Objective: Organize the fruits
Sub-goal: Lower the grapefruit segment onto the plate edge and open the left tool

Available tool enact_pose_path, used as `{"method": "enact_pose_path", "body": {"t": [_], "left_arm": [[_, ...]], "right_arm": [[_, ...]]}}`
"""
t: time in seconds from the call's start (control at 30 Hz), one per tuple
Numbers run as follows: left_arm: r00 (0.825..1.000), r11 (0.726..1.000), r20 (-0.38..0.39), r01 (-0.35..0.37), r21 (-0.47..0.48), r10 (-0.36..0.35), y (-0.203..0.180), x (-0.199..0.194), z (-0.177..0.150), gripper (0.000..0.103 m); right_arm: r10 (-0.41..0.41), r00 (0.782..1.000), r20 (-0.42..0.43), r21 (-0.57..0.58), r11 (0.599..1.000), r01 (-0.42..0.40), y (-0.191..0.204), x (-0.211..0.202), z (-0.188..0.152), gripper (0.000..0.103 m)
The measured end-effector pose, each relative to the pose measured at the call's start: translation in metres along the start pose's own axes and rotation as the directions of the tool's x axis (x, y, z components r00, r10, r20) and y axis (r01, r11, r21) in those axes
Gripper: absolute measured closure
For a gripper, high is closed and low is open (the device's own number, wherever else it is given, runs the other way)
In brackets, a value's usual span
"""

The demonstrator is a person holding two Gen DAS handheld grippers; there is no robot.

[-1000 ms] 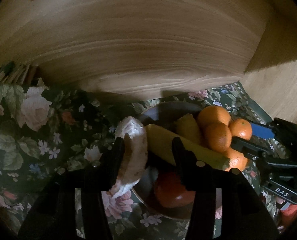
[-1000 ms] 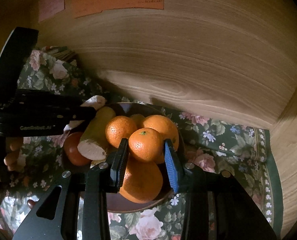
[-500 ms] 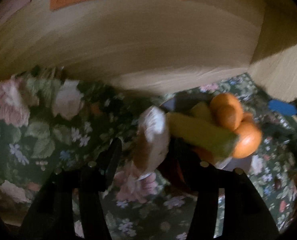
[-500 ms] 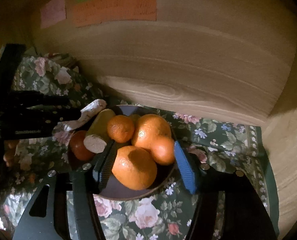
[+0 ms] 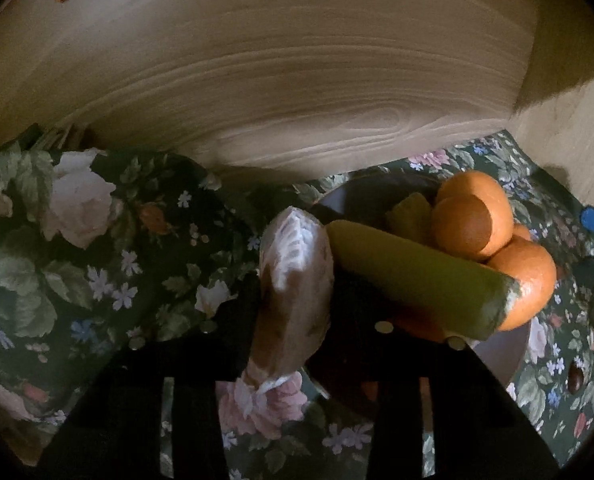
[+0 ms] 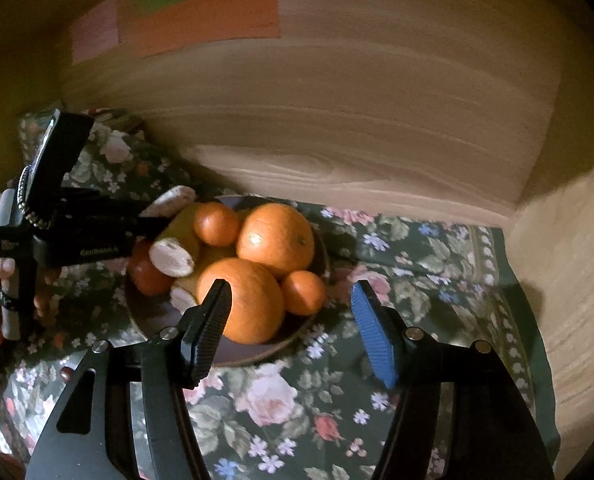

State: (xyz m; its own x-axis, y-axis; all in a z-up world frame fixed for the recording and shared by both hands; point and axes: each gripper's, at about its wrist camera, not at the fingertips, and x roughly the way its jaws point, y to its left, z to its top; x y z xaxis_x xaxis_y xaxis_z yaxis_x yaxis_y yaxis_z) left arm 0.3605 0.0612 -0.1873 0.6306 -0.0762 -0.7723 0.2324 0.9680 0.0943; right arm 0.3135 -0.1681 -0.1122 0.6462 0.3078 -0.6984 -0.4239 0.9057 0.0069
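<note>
While my left tongs (image 5: 297,292) stay clamped on the pale, brown-and-white peeled root piece (image 5: 295,280), my right tongs (image 6: 293,320) have let go: a second ago their pads pinched a small orange tangerine, and now they stand wide apart with nothing between them. The black ribbed finger (image 6: 207,330) sits in front of the big orange at the front of the bowl (image 6: 243,300), and the blue finger (image 6: 373,340) is out over the dark green floral tablecloth (image 6: 397,264), clear of the rim. The right tongs have also drawn back toward me, so more cloth shows below the bowl than before.

That released small tangerine (image 6: 303,292) now lies in the round dark brown bowl (image 6: 257,354), at its right side, touching the big front orange and just below the larger orange behind it (image 6: 275,240). Another small tangerine (image 6: 216,224) sits at the back left, beside a yellow-green cut banana-like piece with a pale end (image 6: 173,256) and a red-orange fruit (image 6: 147,276) at the left edge.

From my left side, the root piece I hold is at the bowl's left rim, beside the long yellow-green piece (image 5: 413,276), much as it was a second ago. Behind everything is the curved light wooden wall (image 6: 357,120), with an orange paper note (image 6: 201,20) stuck on it.
</note>
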Motion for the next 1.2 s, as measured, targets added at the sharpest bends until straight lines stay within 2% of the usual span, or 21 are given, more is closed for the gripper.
{"method": "enact_pose_path", "body": {"t": [0.17, 0.5, 0.6, 0.73, 0.8, 0.93, 1.03, 1.2], "left_arm": [[0.999, 1.000, 0.034, -0.015, -0.014, 0.015, 0.000, -0.011, 0.001, 0.075], [0.993, 0.997, 0.082, 0.081, -0.018, -0.079, -0.014, -0.042, 0.007, 0.076], [0.995, 0.998, 0.077, 0.060, 0.014, -0.061, -0.023, -0.038, 0.006, 0.076], [0.998, 0.999, 0.053, 0.046, 0.005, -0.047, -0.023, -0.028, 0.005, 0.074], [0.997, 0.998, 0.041, 0.063, -0.013, -0.062, -0.019, -0.026, 0.007, 0.073], [0.996, 0.996, 0.026, 0.089, -0.033, -0.088, -0.015, -0.026, 0.007, 0.065], [0.997, 0.997, 0.037, 0.075, -0.028, -0.074, -0.015, -0.034, 0.005, 0.059], [0.996, 0.999, 0.071, 0.049, -0.011, -0.048, -0.019, -0.058, -0.003, 0.059]], "right_arm": [[-0.008, 1.000, -0.008, 0.022, 1.000, 0.009, -0.009, 0.000, -0.005, 0.044], [0.014, 1.000, 0.013, 0.015, 1.000, -0.014, -0.005, -0.005, -0.006, 0.044], [0.016, 1.000, 0.019, 0.007, 1.000, -0.016, -0.002, -0.007, -0.006, 0.044], [0.020, 1.000, 0.018, 0.000, 1.000, -0.020, -0.001, -0.008, -0.007, 0.044], [0.017, 1.000, 0.016, -0.006, 1.000, -0.016, -0.001, -0.009, -0.008, 0.044], [0.009, 1.000, 0.015, -0.006, 1.000, -0.009, -0.002, -0.010, -0.008, 0.044], [0.001, 1.000, 0.019, -0.005, 1.000, -0.001, -0.002, -0.010, -0.007, 0.044], [-0.002, 1.000, 0.031, -0.002, 1.000, 0.002, -0.002, -0.017, -0.007, 0.044]]}}
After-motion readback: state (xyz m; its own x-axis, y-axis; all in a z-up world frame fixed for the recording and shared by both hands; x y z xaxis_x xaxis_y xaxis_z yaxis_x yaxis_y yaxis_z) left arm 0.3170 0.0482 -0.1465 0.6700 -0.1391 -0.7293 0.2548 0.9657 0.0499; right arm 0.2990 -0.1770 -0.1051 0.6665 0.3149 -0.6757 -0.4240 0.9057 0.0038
